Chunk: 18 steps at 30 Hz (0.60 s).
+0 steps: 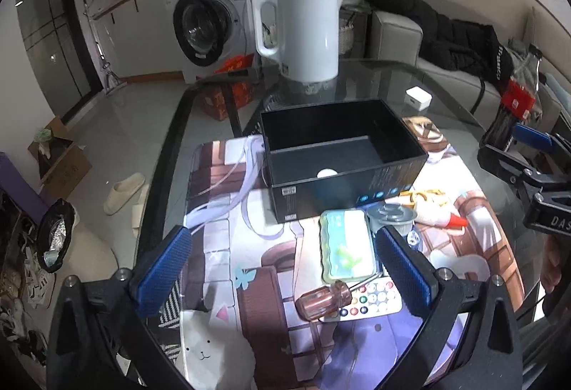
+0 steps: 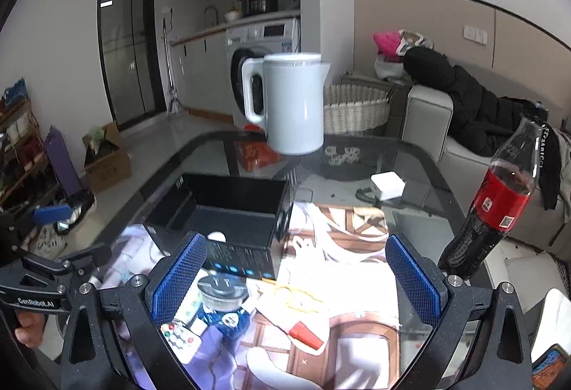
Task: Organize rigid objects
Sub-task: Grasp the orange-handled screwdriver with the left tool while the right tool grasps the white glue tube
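Left gripper [image 1: 285,270] spread wide over amber-handled screwdriver [image 1: 326,297], right gripper [image 2: 294,274] spread, open black box [image 1: 342,158] holding nothing visible

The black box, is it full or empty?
Nearly empty: the black box is open-topped, with only one small white round thing on its floor.

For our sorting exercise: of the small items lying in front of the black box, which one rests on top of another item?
The screwdriver: its amber handle and shaft lie across the remote, while the others rest directly on the mat.
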Available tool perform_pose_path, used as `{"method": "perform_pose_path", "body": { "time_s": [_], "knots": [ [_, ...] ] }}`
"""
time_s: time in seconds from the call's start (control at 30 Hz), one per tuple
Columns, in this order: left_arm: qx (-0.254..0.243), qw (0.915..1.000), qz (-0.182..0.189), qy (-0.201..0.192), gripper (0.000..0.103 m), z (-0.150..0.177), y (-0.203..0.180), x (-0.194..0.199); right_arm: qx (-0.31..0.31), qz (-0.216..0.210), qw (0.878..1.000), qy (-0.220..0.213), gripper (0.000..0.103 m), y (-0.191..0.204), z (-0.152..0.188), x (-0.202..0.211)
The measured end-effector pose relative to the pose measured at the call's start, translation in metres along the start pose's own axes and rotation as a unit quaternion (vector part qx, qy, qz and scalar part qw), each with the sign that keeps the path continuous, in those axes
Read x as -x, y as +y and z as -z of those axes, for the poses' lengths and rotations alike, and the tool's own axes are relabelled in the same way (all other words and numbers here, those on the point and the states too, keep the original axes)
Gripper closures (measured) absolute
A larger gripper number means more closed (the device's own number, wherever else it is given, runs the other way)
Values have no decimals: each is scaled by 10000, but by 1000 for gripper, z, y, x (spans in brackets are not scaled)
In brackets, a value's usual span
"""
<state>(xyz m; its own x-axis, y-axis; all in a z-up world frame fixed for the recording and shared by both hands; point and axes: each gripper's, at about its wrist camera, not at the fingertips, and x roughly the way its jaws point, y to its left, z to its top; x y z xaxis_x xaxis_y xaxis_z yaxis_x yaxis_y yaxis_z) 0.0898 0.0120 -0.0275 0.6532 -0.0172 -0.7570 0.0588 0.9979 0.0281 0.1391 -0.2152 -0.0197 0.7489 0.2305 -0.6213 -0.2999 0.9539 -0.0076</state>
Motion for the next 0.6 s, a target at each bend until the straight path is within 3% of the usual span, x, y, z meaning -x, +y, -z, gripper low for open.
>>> {"method": "perform_pose_path", "body": {
  "time_s": [0.07,0.1,0.13,0.27,0.33,0.4,0.6],
  "knots": [
    [-170,9996,150,175,0,6,-2,-8,110,-85,9991,398,13,-3,5,-18],
    [-282,9989,262,265,0,7,-3,-11,211,-93,9980,594,26,-2,9,-28],
    [-386,9981,322,366,0,9,-6,-13,321,-66,9966,751,32,-1,12,-35],
    [-911,9923,423,720,1,21,-23,-24,535,-215,9914,1175,37,4,27,-62],
    [-1108,9901,370,773,2,24,-28,-25,625,-295,9879,1388,48,6,33,-72],
    [-1264,9881,361,804,3,28,-33,-25,667,-331,9859,1502,49,7,37,-76],
    [-1368,9823,588,1135,20,32,-34,-39,798,-447,9801,1764,49,12,47,-88]
  ]
}}
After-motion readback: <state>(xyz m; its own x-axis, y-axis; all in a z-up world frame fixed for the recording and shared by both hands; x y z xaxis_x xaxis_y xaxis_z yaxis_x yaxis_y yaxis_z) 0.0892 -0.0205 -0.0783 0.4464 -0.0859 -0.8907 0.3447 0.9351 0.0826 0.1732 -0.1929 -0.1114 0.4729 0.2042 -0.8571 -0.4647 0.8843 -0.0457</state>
